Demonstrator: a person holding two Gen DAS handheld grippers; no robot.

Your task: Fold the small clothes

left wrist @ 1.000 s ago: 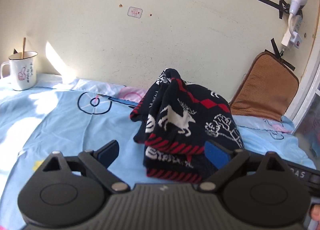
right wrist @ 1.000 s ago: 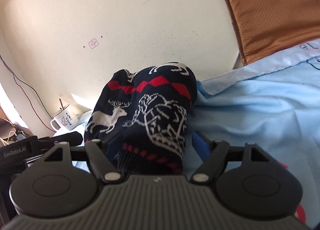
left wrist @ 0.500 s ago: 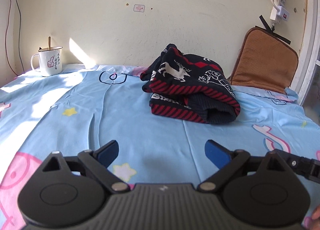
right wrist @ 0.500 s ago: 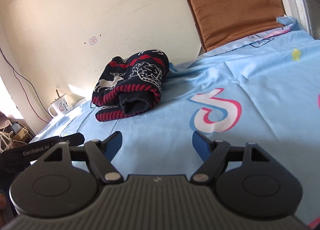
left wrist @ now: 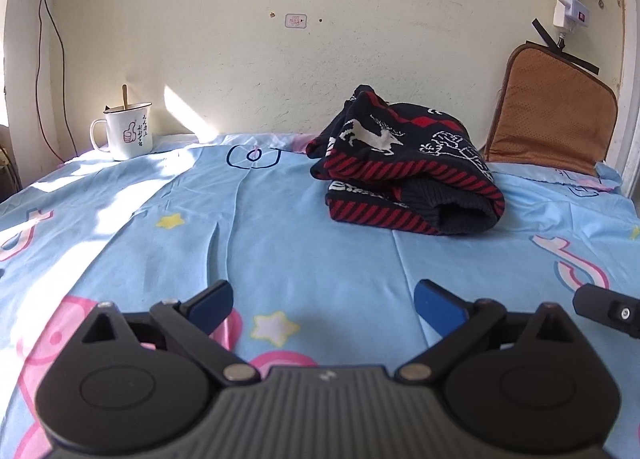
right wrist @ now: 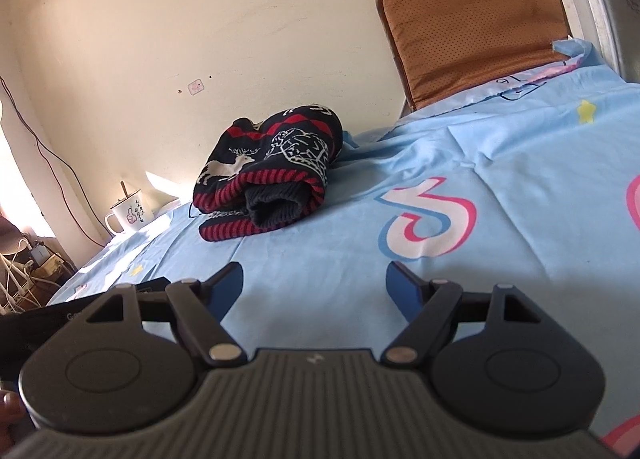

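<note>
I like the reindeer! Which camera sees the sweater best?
The left wrist view: the sweater sits near the middle, level, its reindeer clear. The right wrist view shows it smaller, tilted, off to the left.

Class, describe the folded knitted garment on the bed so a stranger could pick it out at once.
Start at the blue cartoon bedsheet and look towards the cream wall. Between the white mug at the left and the brown cushion at the right lies the folded sweater: the only dark item, navy with white reindeer and red-striped hems.
</note>
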